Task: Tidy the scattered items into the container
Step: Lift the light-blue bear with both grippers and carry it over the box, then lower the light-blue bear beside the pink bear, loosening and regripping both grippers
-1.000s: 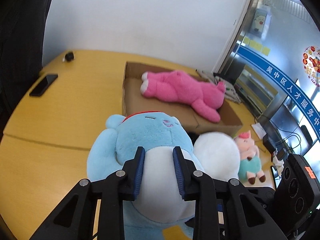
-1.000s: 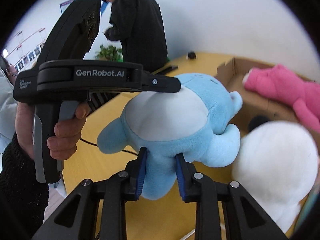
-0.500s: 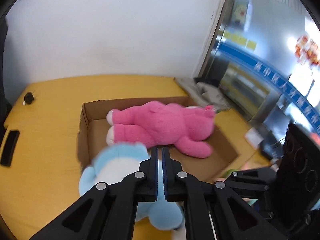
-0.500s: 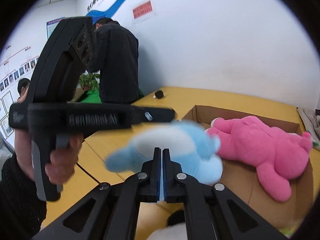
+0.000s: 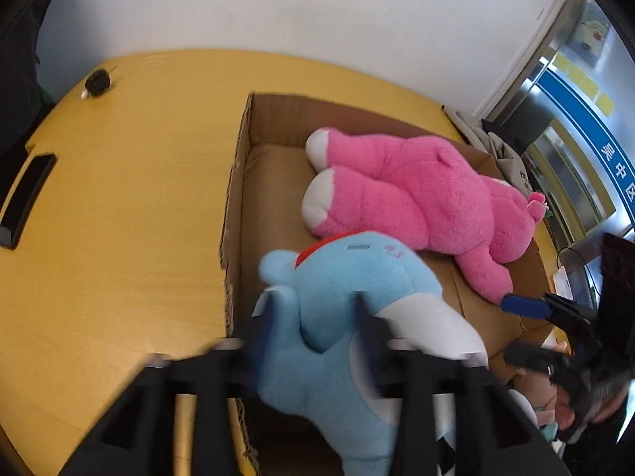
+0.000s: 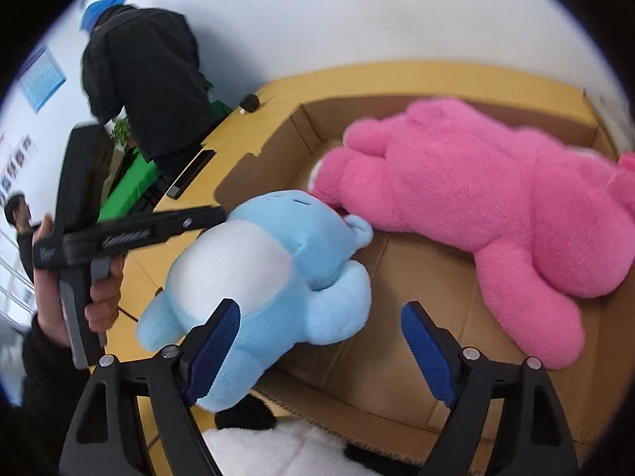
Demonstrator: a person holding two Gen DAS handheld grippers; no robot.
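Observation:
A light blue and white plush (image 5: 357,277) lies at the near left corner of the cardboard box (image 5: 234,198), partly over its near edge. A large pink plush (image 5: 416,198) lies along the back of the box. My left gripper (image 5: 313,317) is blurred and open, its fingers spread on either side of the blue plush. In the right wrist view my right gripper (image 6: 321,341) is open wide over the box (image 6: 397,377). Its left pad (image 6: 214,341) touches the blue plush (image 6: 270,269), which lies beside the pink plush (image 6: 496,206).
A white plush (image 6: 278,452) sits just in front of the box. On the yellow table (image 5: 119,238) lie a black phone (image 5: 24,198) and a small black object (image 5: 97,81). A person in a dark jacket (image 6: 147,79) stands behind the table's far left.
Both grippers, shut half a second ago, now stand open. The blue plush has moved from beside the box to its near left corner.

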